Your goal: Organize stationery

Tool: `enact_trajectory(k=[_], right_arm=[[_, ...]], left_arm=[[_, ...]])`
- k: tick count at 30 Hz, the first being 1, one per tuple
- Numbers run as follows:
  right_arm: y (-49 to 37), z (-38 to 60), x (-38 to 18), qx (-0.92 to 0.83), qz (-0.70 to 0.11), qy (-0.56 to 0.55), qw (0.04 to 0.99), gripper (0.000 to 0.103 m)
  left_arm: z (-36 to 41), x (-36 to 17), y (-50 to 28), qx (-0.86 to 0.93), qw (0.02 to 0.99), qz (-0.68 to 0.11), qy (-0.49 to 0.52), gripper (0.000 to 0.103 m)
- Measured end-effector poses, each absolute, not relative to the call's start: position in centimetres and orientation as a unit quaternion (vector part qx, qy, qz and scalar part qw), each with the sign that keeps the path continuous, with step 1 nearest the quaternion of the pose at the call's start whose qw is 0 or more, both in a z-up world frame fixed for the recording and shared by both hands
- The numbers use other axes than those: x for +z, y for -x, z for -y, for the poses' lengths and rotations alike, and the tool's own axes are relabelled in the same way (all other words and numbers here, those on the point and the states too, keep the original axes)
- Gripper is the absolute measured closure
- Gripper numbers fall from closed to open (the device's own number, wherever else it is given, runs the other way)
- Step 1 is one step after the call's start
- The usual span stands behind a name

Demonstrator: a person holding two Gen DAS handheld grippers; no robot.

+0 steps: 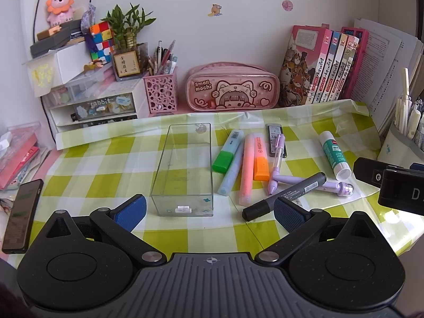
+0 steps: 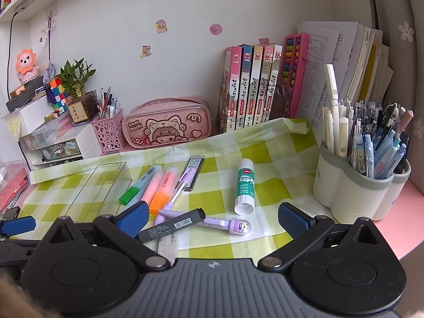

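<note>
Pens (image 1: 254, 164) lie right of the box (image 1: 182, 169), before the pouch (image 1: 233, 87).

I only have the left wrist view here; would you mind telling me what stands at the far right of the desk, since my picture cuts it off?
Observer: A white pen holder with a grey rim stands there, packed with upright pens, off the checked cloth on the pink desk.
Operator: Thank you. Is the right claw holding anything?
Observer: No, the right claw is open, hovering near the black marker and the purple pen.
Operator: Is anything hidden under that marker?
Observer: A pale flat strip pokes out below it, toward the claw; I cannot tell what it is.
</note>
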State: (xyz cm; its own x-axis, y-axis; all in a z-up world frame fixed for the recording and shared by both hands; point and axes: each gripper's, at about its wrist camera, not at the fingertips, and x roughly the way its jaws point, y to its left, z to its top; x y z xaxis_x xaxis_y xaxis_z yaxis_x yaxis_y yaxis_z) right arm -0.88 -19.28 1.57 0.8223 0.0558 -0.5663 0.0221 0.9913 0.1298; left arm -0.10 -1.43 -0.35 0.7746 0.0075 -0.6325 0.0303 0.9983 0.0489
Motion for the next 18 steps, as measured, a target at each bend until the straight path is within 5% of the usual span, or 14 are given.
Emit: enact_trajectory(k=[18], right_arm=[[0.83,19.32,1.56,0.009,-0.299,-0.065,0.952,0.0]], left_arm=[[1.17,-0.39,-0.4,-0.008,0.94,-0.339,-0.03,0.005]])
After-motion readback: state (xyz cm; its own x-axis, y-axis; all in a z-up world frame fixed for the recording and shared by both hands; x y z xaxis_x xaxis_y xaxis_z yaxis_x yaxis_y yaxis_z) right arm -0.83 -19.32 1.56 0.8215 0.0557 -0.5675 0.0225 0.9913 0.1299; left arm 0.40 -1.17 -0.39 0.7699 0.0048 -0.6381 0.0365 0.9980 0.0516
